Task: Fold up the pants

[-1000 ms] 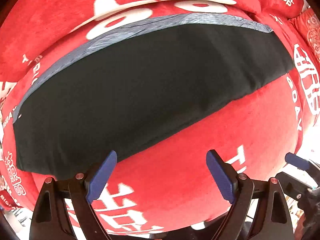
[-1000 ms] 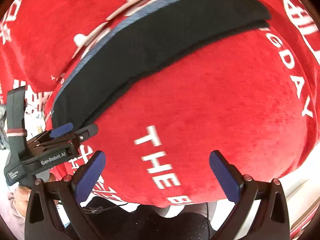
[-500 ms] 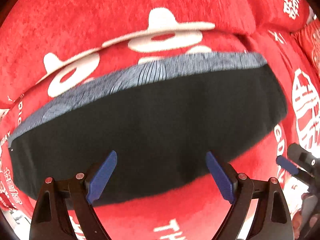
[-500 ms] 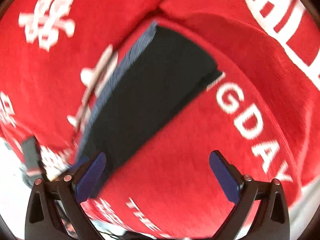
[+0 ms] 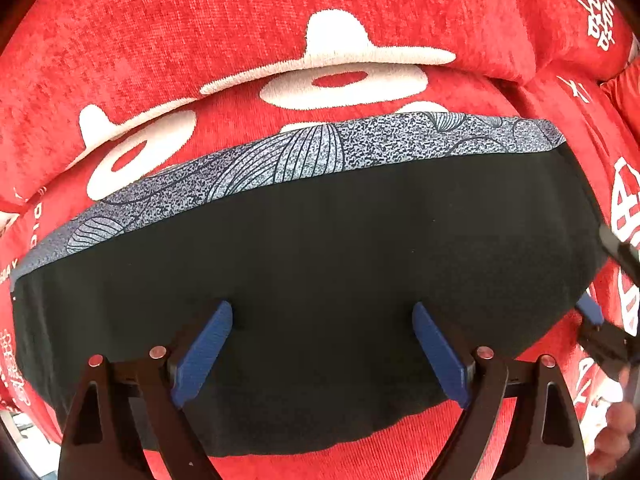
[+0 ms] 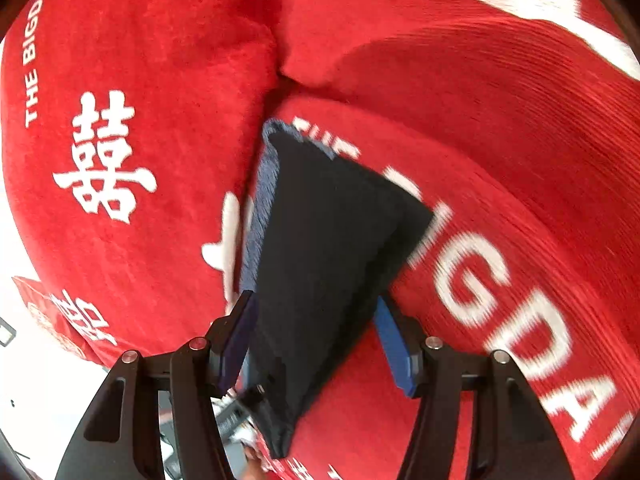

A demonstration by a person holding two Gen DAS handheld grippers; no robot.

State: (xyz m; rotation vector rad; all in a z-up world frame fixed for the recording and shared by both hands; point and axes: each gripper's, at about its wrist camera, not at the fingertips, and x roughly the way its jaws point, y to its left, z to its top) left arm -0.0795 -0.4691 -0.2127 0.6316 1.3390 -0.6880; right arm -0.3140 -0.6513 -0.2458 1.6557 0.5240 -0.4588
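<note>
The folded black pants [image 5: 320, 264] lie flat on a red plush cover, with a grey patterned waistband [image 5: 304, 156] along the far edge. My left gripper [image 5: 322, 344] is open, its blue fingers spread over the pants' near edge. In the right wrist view the pants [image 6: 324, 248] run away from me as a narrow dark strip. My right gripper [image 6: 316, 340] is open, with a finger on either side of the pants' end. Whether the pads touch the cloth I cannot tell.
The red cover [image 5: 240, 40] carries white characters and letters and rises into a cushioned back [image 6: 440, 20] behind the pants. The right gripper's tip [image 5: 592, 312] shows at the right edge of the left wrist view. A pale floor [image 6: 24, 360] lies at lower left.
Both grippers have moved in toward the pants. The left one now reaches over the near edge. The right one has swung to the pants' end and straddles it.
</note>
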